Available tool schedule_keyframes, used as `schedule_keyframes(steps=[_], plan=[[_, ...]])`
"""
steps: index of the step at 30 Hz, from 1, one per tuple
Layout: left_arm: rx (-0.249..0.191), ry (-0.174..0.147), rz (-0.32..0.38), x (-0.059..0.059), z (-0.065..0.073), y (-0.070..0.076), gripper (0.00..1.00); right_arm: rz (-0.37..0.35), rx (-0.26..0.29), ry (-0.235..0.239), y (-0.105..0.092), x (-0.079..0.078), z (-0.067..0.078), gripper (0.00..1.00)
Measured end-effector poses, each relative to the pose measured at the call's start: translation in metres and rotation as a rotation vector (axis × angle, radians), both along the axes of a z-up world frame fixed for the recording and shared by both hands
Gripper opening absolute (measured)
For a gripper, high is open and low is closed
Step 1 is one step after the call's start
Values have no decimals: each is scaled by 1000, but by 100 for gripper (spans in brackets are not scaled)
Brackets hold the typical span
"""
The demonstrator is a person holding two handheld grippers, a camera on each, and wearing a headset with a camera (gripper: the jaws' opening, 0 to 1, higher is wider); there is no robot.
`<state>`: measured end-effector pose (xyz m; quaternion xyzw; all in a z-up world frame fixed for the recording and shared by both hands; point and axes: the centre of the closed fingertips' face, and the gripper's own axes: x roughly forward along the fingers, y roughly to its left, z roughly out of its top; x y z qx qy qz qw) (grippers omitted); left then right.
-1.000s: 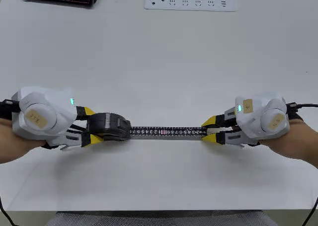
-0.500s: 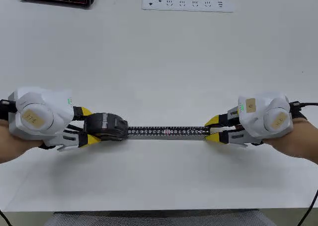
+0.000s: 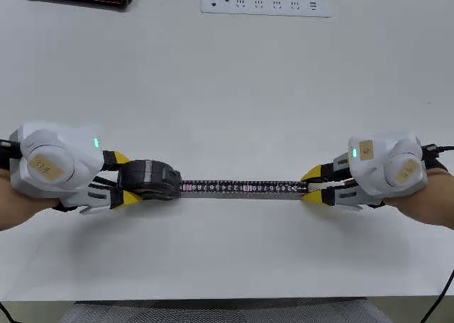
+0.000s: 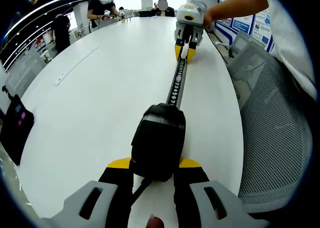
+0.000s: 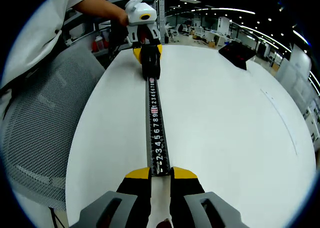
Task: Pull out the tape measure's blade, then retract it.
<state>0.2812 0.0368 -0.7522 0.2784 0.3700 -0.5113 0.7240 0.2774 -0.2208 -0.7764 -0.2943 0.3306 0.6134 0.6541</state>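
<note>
Head view: white workbench, power strip

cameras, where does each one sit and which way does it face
Head view: on the headset, looking down at the table; hands show, holding left gripper and right gripper.
Left gripper view: on that gripper, looking along the blade to the right gripper; shirt and arm show.
Right gripper view: mirrored, looking back at the tape case; shirt shows.
Shared: both gripper views show the blade.
</note>
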Motion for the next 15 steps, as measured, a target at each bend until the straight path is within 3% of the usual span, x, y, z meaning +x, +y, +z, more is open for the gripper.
schedule_keyframes(steps=[15], plan=[[1, 0, 0, 0, 0, 0, 26, -2, -50, 6, -25, -6, 5, 10]])
